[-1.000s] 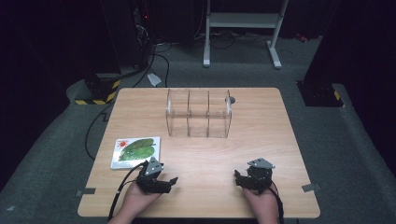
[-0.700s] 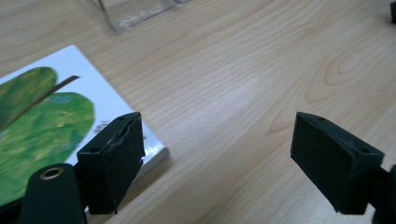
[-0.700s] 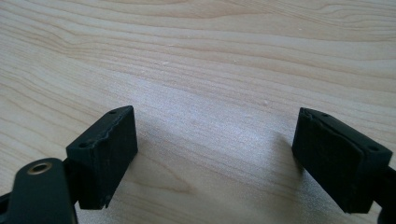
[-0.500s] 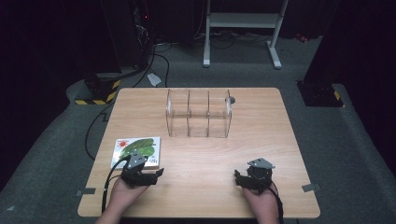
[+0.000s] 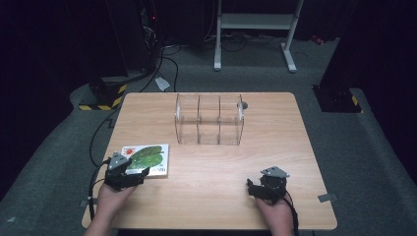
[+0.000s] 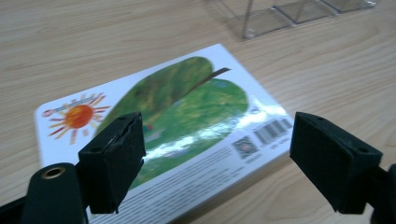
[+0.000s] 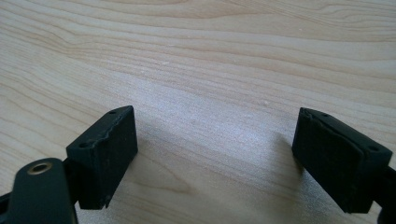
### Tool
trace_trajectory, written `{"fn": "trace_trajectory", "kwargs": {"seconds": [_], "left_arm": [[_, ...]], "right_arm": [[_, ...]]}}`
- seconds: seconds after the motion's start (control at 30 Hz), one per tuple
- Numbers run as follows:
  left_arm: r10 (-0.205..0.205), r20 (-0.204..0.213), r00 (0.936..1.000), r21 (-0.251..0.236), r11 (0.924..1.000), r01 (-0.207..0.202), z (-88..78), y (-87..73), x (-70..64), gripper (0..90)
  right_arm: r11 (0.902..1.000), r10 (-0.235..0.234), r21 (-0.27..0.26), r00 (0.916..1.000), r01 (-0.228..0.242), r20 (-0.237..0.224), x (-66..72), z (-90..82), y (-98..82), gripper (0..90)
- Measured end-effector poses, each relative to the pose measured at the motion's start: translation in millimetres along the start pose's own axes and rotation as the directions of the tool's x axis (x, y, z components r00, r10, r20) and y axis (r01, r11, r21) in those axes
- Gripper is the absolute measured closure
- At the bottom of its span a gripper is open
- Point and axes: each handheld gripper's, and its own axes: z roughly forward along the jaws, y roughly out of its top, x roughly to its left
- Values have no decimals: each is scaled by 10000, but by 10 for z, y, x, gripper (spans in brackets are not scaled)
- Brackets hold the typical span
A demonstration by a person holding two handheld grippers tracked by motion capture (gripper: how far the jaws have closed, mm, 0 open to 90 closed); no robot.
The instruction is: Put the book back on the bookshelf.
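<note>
Left gripper (image 6: 215, 158), jaws spread wide, hovers at the book (image 6: 159, 135)'s near corner (long axis running up-right); it's closest.

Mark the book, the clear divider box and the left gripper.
book (image 6: 187, 107), left gripper view, on the green leaf of its cover.
clear divider box (image 5: 209, 120), high view, on its middle compartment.
left gripper (image 6: 217, 154), left gripper view, midway between its open jaws.

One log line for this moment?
left tool: open, over book | right tool: open, above bare table | clear organizer: empty
</note>
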Motion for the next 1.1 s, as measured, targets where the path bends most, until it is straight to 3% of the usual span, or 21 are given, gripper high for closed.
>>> {"fn": "trace_trajectory", "kwargs": {"seconds": [0.23, 0.5, 0.97, 1.1], "left_arm": [[-486, -527, 9974, -10, 9988, 486, -43, -58, 247, 185], [-896, -903, 9919, 134, 9957, 912, -44, -140, 416, 191], [-1958, -587, 9789, 404, 9793, 1983, 75, -260, 569, 206], [-1901, -499, 9805, 529, 9798, 1926, 123, -259, 547, 215]], "right_arm": [[10000, -36, 4, 10000, 36, -26, -3, 2, 3, 138], [10000, -33, 3, 10000, 33, -25, -3, 2, 3, 138], [10000, 16, -7, 10000, -16, 25, 4, 1, 0, 139], [10000, 27, -10, 10000, -27, 39, 6, 0, -1, 140]]}}
